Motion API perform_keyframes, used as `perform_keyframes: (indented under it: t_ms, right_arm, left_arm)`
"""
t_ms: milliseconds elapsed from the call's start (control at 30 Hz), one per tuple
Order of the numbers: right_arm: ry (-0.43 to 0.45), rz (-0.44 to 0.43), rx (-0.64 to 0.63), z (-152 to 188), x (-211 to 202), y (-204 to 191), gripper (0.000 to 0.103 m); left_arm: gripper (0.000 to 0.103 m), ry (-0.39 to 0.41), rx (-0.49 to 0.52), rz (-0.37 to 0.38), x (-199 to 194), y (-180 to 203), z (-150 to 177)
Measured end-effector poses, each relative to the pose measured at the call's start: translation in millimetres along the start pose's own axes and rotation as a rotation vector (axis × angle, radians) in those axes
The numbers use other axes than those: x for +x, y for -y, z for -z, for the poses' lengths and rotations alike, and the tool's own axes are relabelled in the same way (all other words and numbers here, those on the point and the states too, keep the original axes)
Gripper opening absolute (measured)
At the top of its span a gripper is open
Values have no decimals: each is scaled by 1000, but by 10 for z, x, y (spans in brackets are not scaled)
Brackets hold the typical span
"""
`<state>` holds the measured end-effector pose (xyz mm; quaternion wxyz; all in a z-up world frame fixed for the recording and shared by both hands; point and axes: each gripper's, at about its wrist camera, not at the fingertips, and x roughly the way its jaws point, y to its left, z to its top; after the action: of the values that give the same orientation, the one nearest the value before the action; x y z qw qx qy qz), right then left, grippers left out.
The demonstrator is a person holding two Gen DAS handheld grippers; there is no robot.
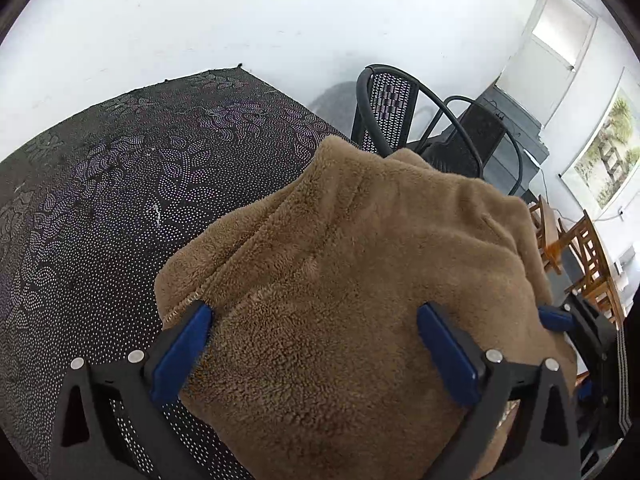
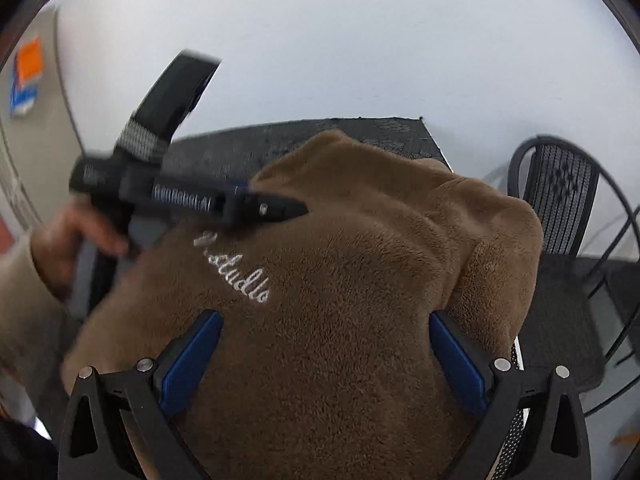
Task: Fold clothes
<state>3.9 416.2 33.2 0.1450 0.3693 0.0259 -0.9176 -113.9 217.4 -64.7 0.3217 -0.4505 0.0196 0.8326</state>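
Your left hand-held gripper [image 1: 314, 322] stands wide over the brown fleece garment [image 1: 340, 280], its blue pads to either side of the cloth and not pinching it. Your right hand-held gripper [image 2: 326, 330] is spread just as wide above the same garment, near the white stitched lettering [image 2: 236, 272], and grips nothing either. From the right wrist view your left hand [image 2: 64, 244] shows blurred on its handle, the tool's tip lying at the fleece.

That garment sits bunched into a thick, rounded heap near the edge of the desk, on the dark dotted cloth [image 1: 120, 184] that covers it. Layers seem stacked already, with a hemmed edge at the left, so some folding looks done. Yet the bundle is lumpy, not flat and squared; I judge tidying or one more fold remains. Beyond the desk stands a black mesh chair [image 1: 390, 108] by the white wall.
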Motion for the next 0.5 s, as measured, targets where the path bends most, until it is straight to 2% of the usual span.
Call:
perform_keyframes:
  t_ms: [67, 133, 333, 500]
  right_arm:
    - [9, -26, 37, 37, -7, 62, 103]
    - [27, -13, 32, 83, -8, 42, 103]
    - [53, 0, 32, 110, -117, -2, 102]
    - [64, 12, 53, 122, -234, -33, 102]
  left_arm:
    - [102, 2, 0, -8, -1, 8, -8]
    - [102, 2, -17, -11, -28, 13, -18]
    - [102, 17, -79, 46, -161, 61, -191]
    - [102, -19, -39, -24, 12, 151, -353]
